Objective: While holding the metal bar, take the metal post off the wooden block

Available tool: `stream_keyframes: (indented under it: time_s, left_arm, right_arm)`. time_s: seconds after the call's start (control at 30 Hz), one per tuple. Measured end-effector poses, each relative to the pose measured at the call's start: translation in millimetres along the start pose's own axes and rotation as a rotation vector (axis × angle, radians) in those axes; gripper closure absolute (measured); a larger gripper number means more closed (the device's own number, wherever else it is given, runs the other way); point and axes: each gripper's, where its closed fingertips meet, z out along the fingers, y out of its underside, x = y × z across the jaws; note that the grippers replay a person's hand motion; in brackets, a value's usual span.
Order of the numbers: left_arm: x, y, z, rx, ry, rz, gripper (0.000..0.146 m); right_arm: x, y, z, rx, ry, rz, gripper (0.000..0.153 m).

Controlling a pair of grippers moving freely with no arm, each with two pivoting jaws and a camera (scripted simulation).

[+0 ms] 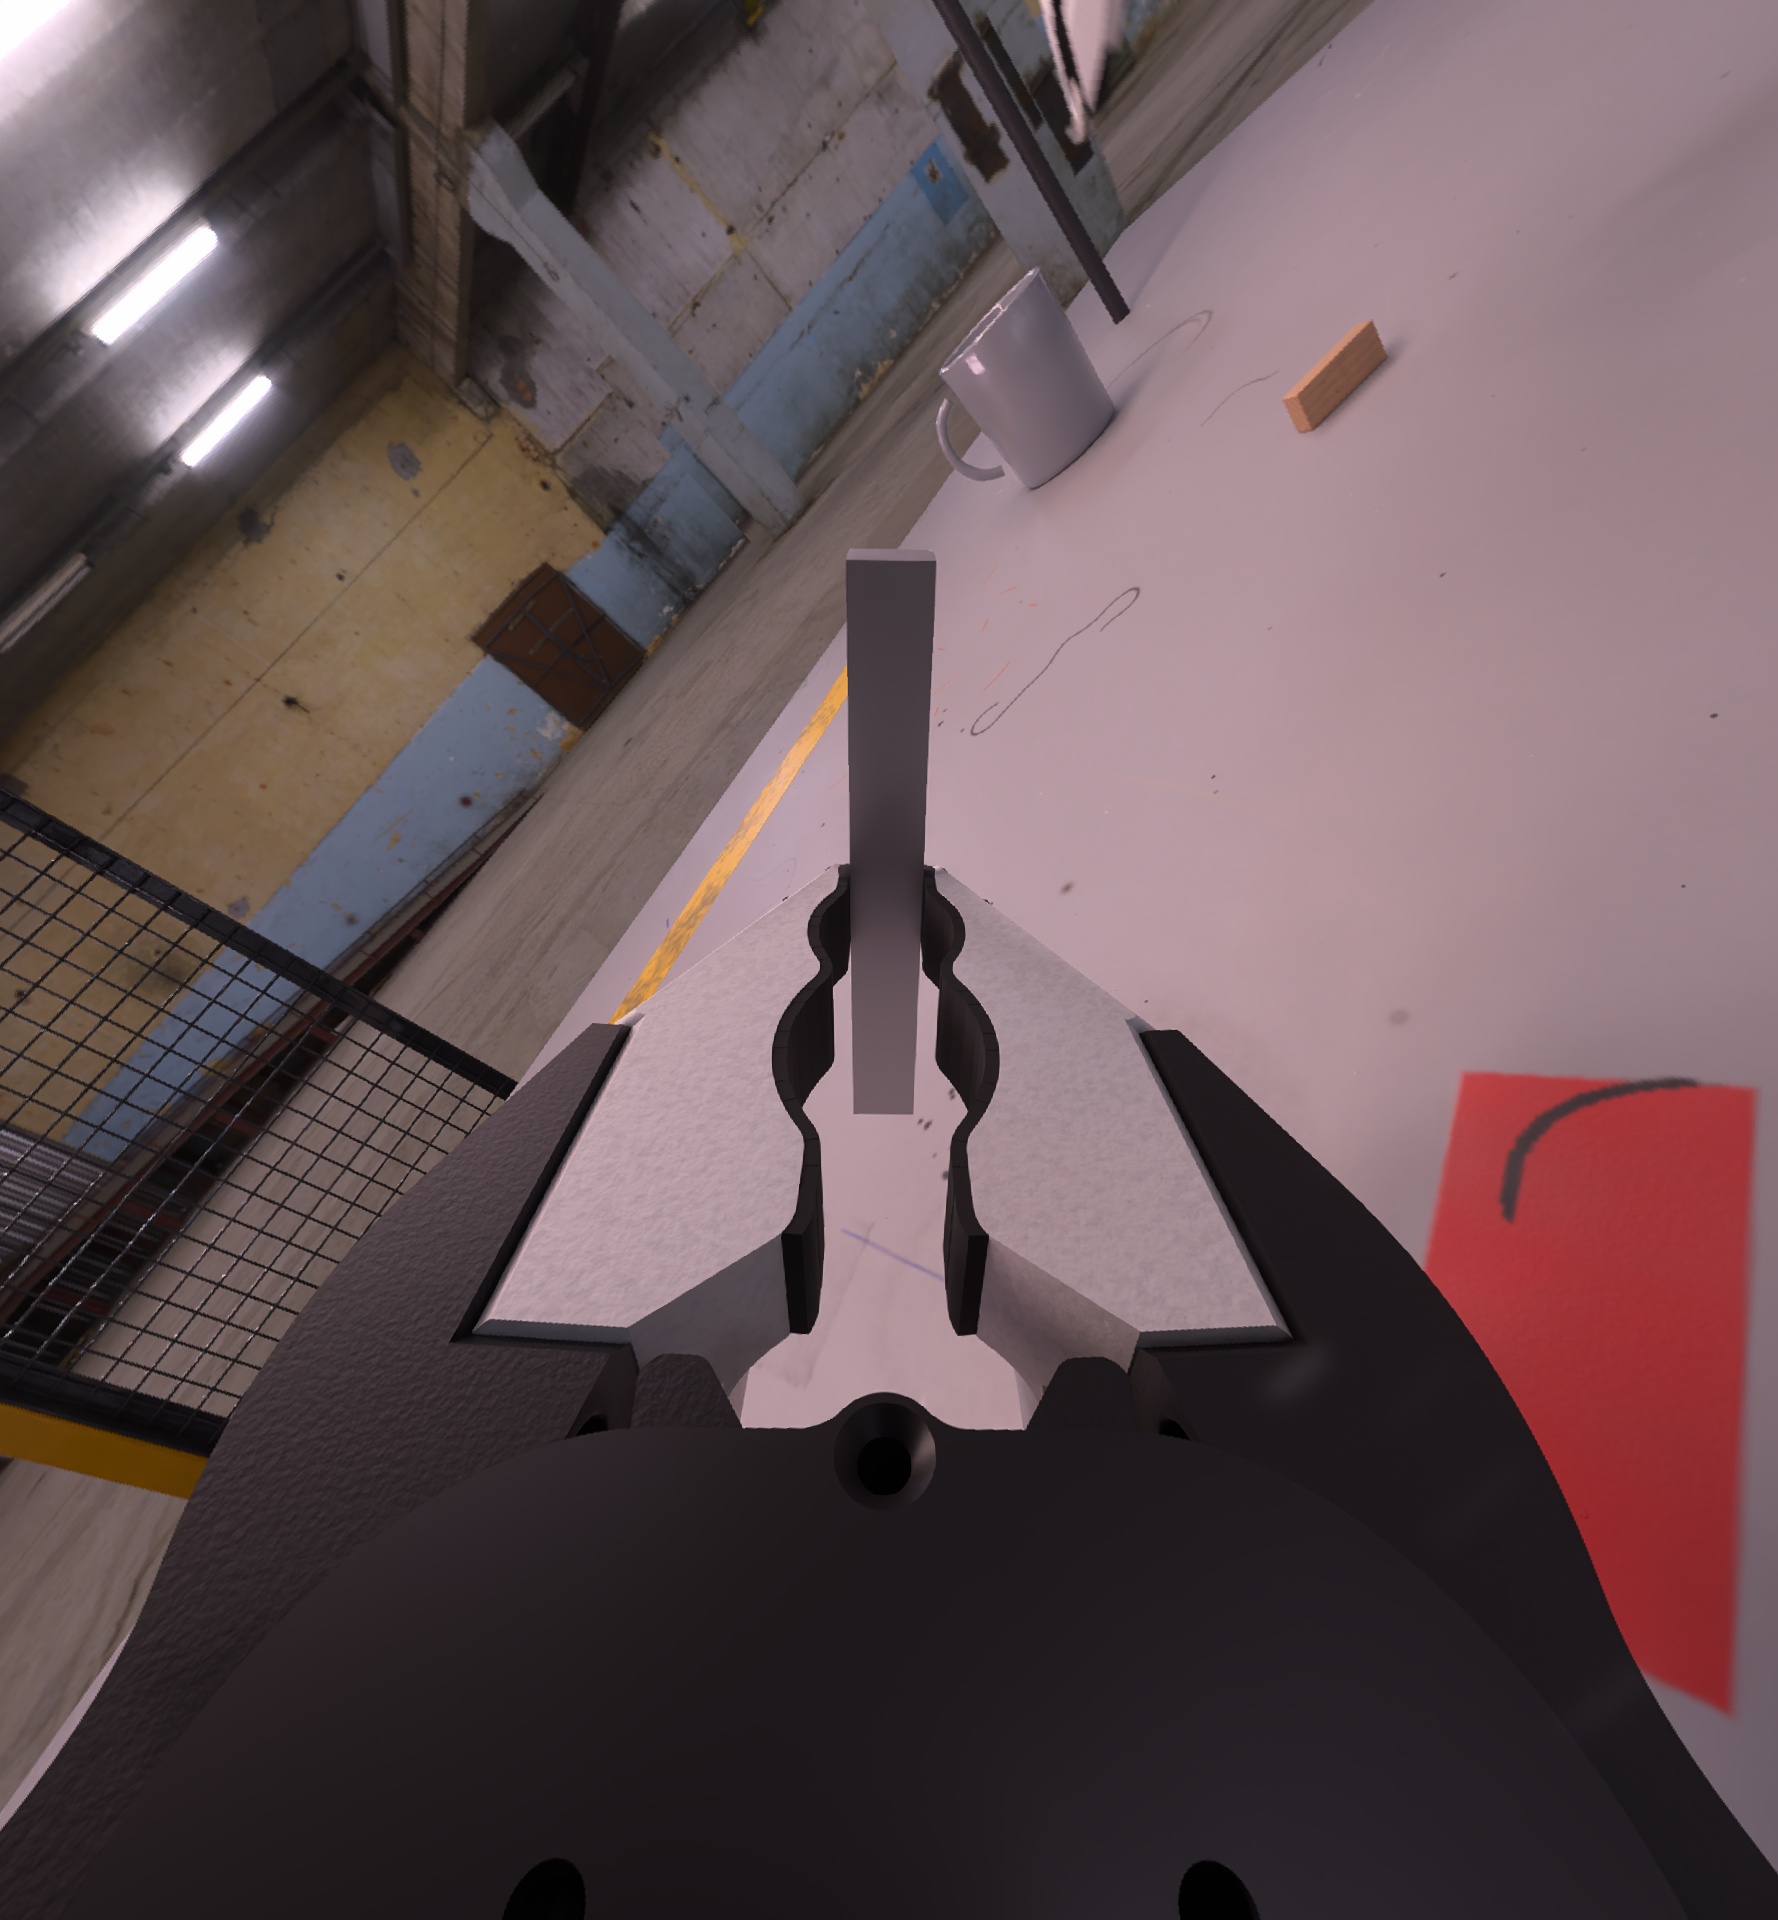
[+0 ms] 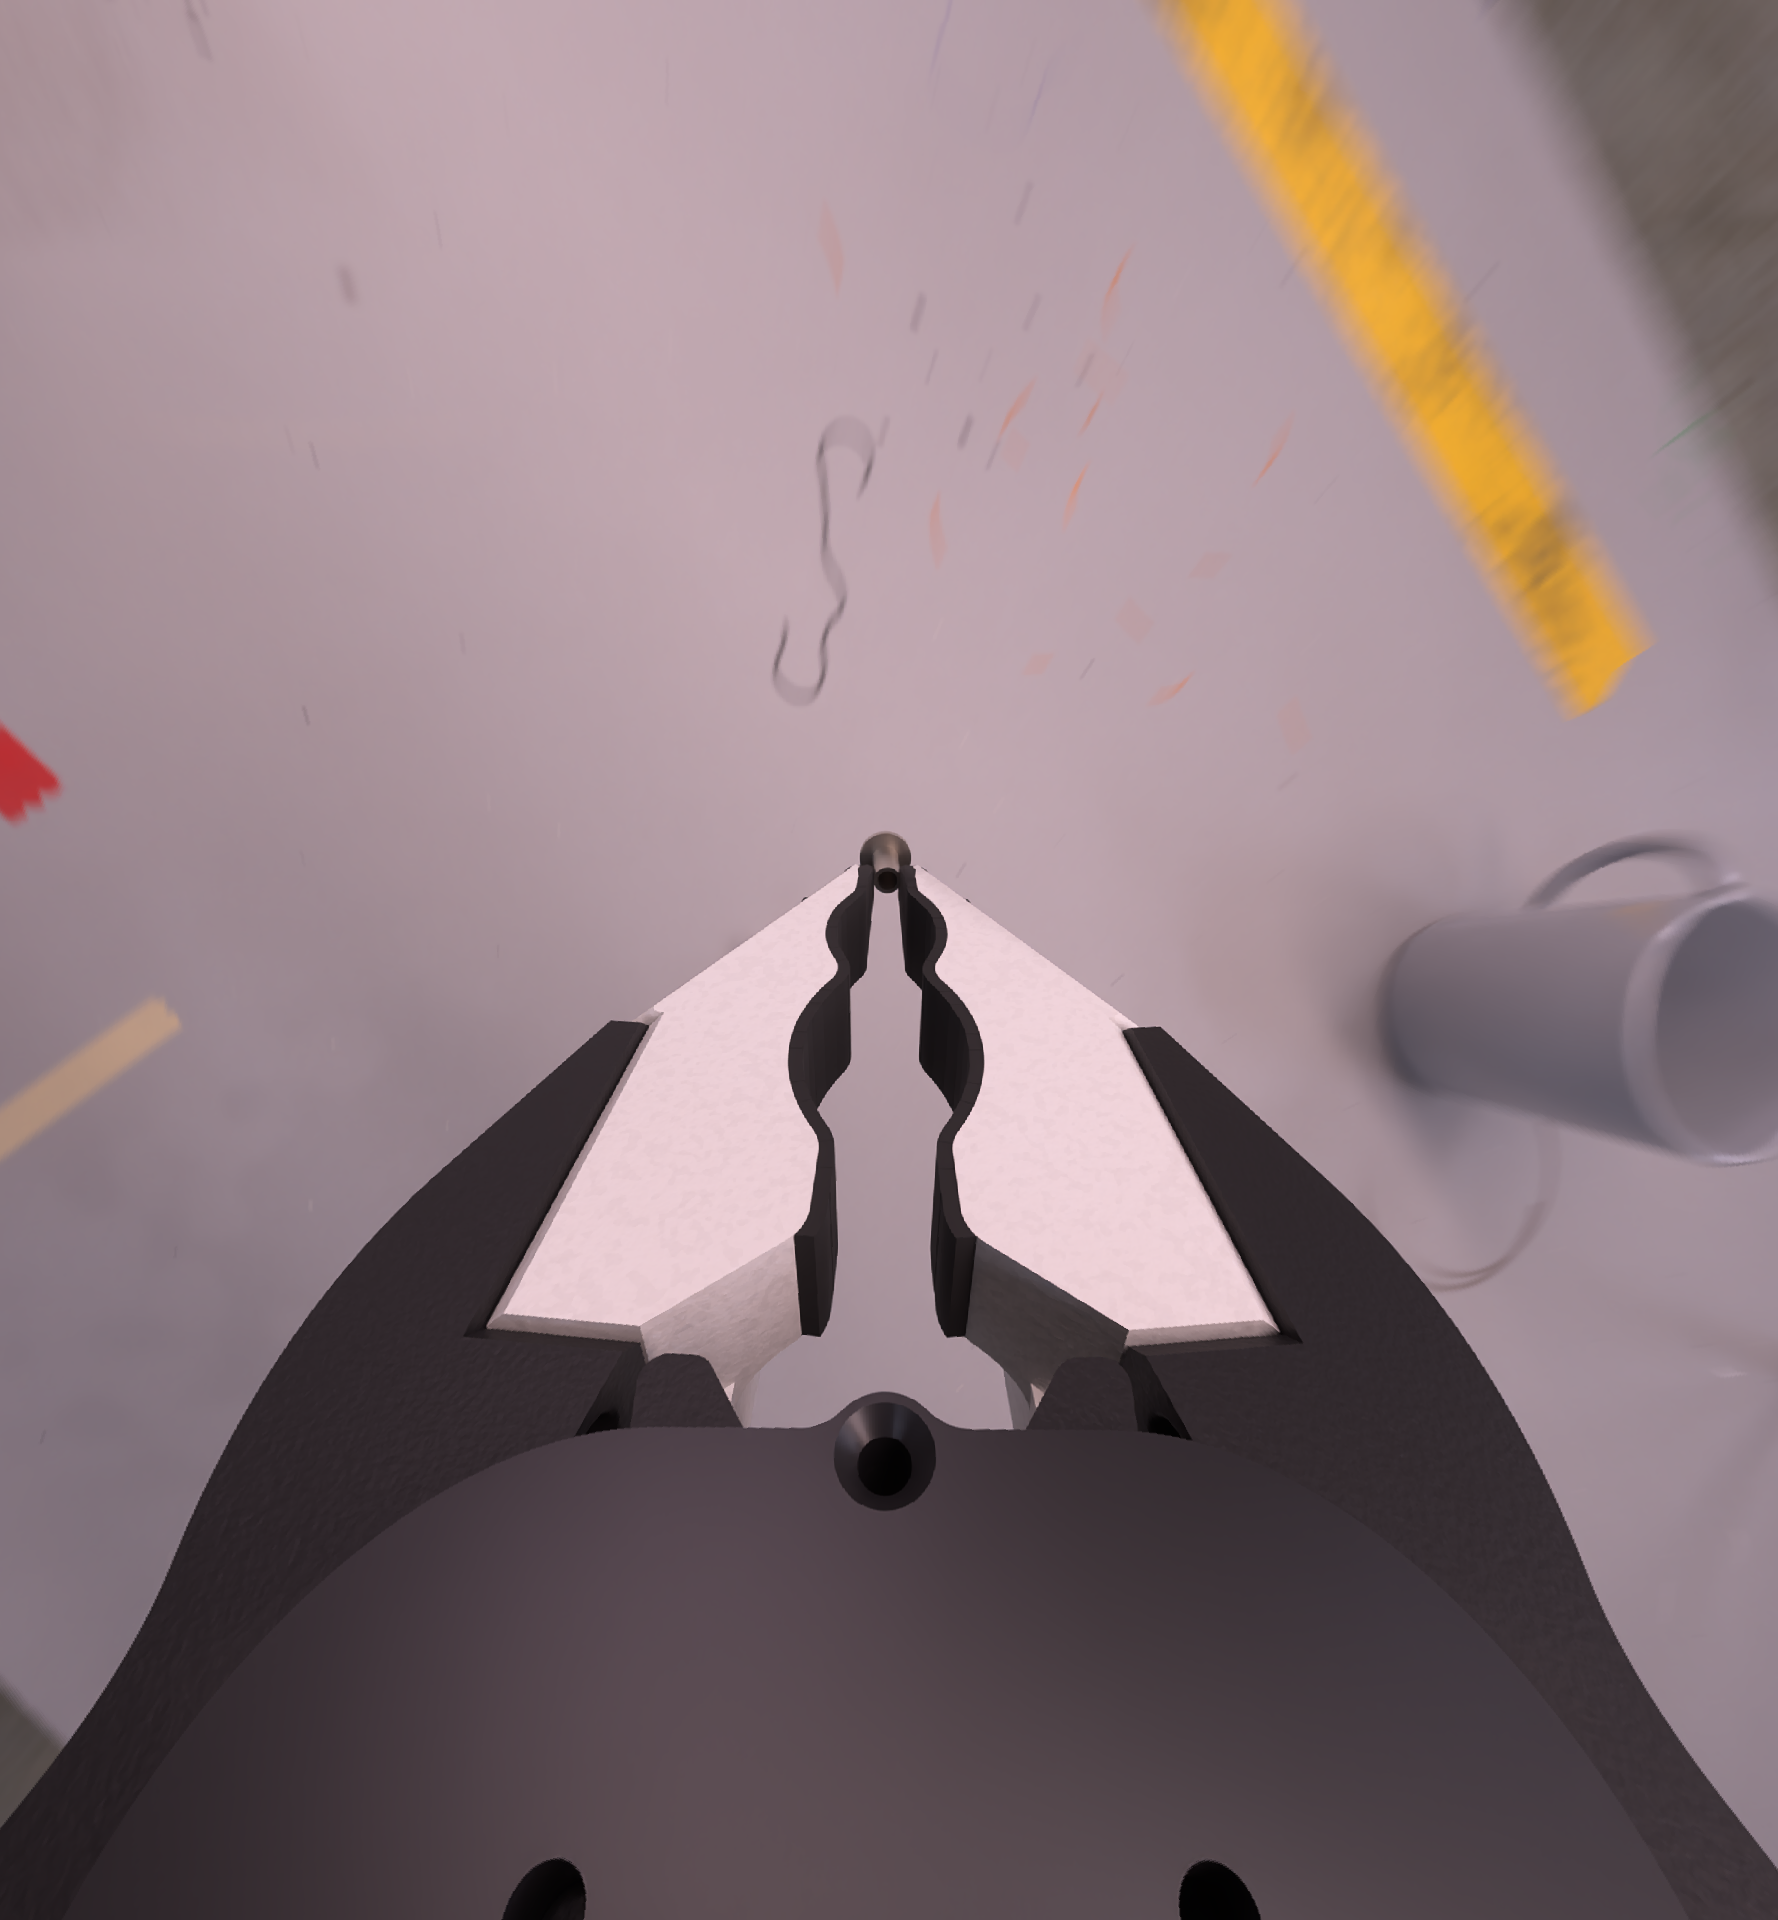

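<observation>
My left gripper [image 1: 890,883] is shut on a flat grey metal bar [image 1: 890,727] that sticks out forward past the fingertips, above the table. My right gripper [image 2: 885,883] is shut on a thin dark metal post [image 2: 885,854], seen end-on at its tips. In the left wrist view the post [image 1: 1036,156] hangs slanted in the air, with its lower end just above the table next to the mug. The wooden block [image 1: 1334,390] lies flat on the table, apart from the post. It also shows at the left edge of the right wrist view [image 2: 43,1101].
A white mug [image 1: 1030,395] stands on the pale table [image 1: 1384,779] near the block; it shows to the right in the right wrist view [image 2: 1591,1018]. Red patches [image 1: 1581,1351] and a yellow strip [image 2: 1404,343] mark the tabletop. A wire fence [image 1: 137,1039] stands off the table's left edge.
</observation>
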Motion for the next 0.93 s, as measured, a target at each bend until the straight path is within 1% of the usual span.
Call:
stream_keyframes:
  time_s: [0.1,0.17,0.23,0.33,0.43,0.53,0.63,0.7,0.8,0.93]
  left_arm:
    - [-4,-1,-1,0.002,-0.012,-0.007,0.134]
    - [-6,-2,-2,0.006,-0.018,-0.014,0.134]
    - [-9,-2,-3,0.009,-0.027,-0.029,0.134]
    - [-20,5,-7,-0.002,-0.059,-0.066,0.134]
    - [-40,17,-14,-0.023,-0.112,-0.116,0.134]
    - [-65,32,-27,-0.062,-0.192,-0.146,0.134]
    - [-88,45,-41,-0.079,-0.271,-0.214,0.134]
    - [-96,47,-47,-0.061,-0.292,-0.254,0.134]
    - [-98,42,-48,-0.039,-0.297,-0.278,0.134]
    - [-93,37,-45,-0.043,-0.285,-0.247,0.134]
  right_arm:
    - [2,-59,-45,0.191,0.084,-0.044,0.148]
    - [-9,-102,-71,0.337,0.086,-0.09,0.148]
    - [-27,-143,-89,0.454,0.075,-0.161,0.148]
    - [-71,-194,-104,0.603,-0.004,-0.345,0.148]
    - [-110,-220,-98,0.689,-0.055,-0.566,0.148]
    - [-145,-221,-75,0.706,-0.087,-0.754,0.148]
    - [-180,-204,-45,0.723,-0.162,-0.888,0.148]
    - [-198,-187,-17,0.669,-0.171,-0.958,0.148]
    - [-223,-160,24,0.55,-0.178,-1.042,0.148]
    - [-240,-136,55,0.475,-0.199,-1.133,0.148]
